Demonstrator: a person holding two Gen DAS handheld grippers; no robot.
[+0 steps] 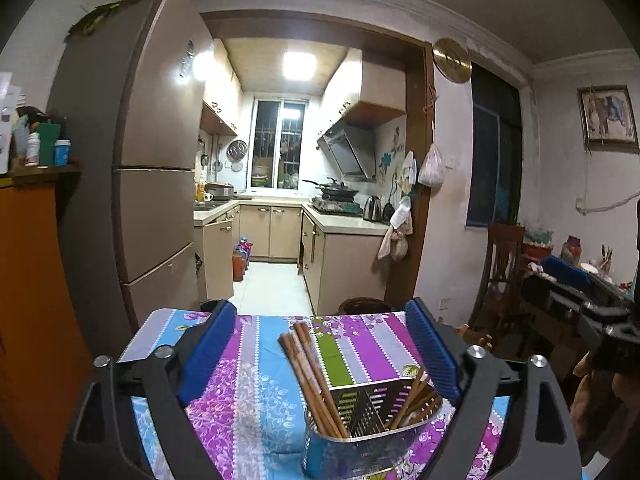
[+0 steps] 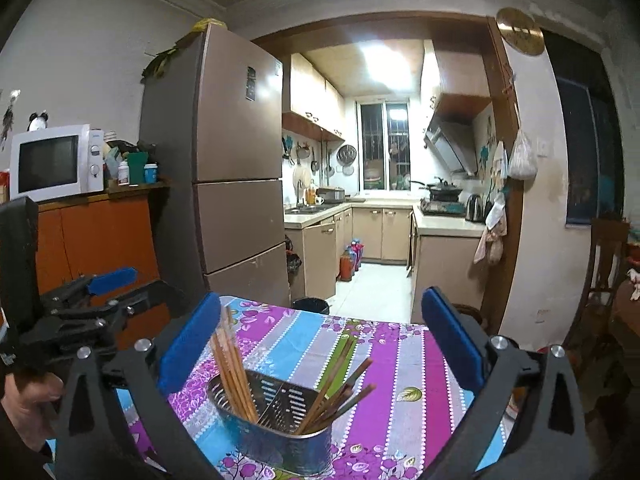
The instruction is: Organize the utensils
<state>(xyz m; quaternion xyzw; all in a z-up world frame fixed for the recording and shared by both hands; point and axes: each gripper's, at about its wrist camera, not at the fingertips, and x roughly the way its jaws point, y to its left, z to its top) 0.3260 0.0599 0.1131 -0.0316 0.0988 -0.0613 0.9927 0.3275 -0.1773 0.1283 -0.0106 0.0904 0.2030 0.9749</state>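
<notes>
On the far left a white microwave sits on an orange cabinet, with small bottles and cups beside it; their labels are too small to read. Next stands a tall brown fridge with a dark sticker on its upper door, its writing unreadable.

On the desk, covered by a striped floral cloth in purple and blue, stands a metal utensil holder with a perforated divider. One bundle of wooden chopsticks leans upright in its left compartment, and darker chopsticks fan out of the right one.

The left gripper is spread wide, blue pads well apart, with the holder between and below them, nothing clamped. The right gripper likewise stands wide apart and empty, the holder between its pads.

Through the doorway lies the kitchen, and on the right wall hangs a round brass plate, its markings illegible.
</notes>
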